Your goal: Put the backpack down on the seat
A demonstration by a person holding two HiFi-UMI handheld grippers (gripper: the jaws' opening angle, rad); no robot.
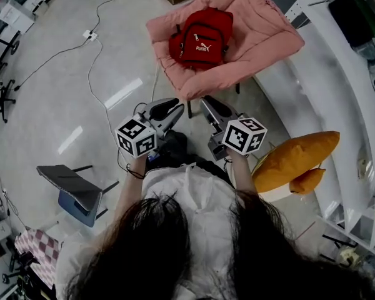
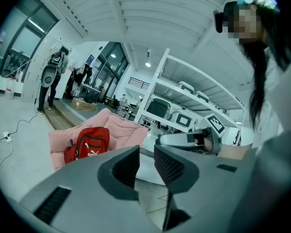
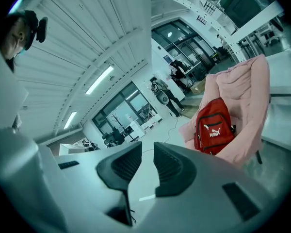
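The red backpack (image 1: 200,39) rests upright against the back of the pink cushioned seat (image 1: 262,36), with nothing touching it. My left gripper (image 1: 174,109) and right gripper (image 1: 209,103) hover side by side close to my body, short of the seat's near edge, both pointing toward it. In the left gripper view the backpack (image 2: 87,144) lies on the seat (image 2: 123,127) beyond the left gripper (image 2: 146,155), whose jaws are nearly together and empty. From the right gripper view the backpack (image 3: 213,127) sits on the seat (image 3: 250,91), and the right gripper (image 3: 148,155) is closed and empty.
White shelving (image 1: 312,86) runs along the right. An orange cushion (image 1: 297,158) lies by my right side. A small grey stool (image 1: 72,186) stands at the left. Cables (image 1: 97,61) and a power strip (image 1: 89,35) cross the floor. People stand far off (image 2: 52,76).
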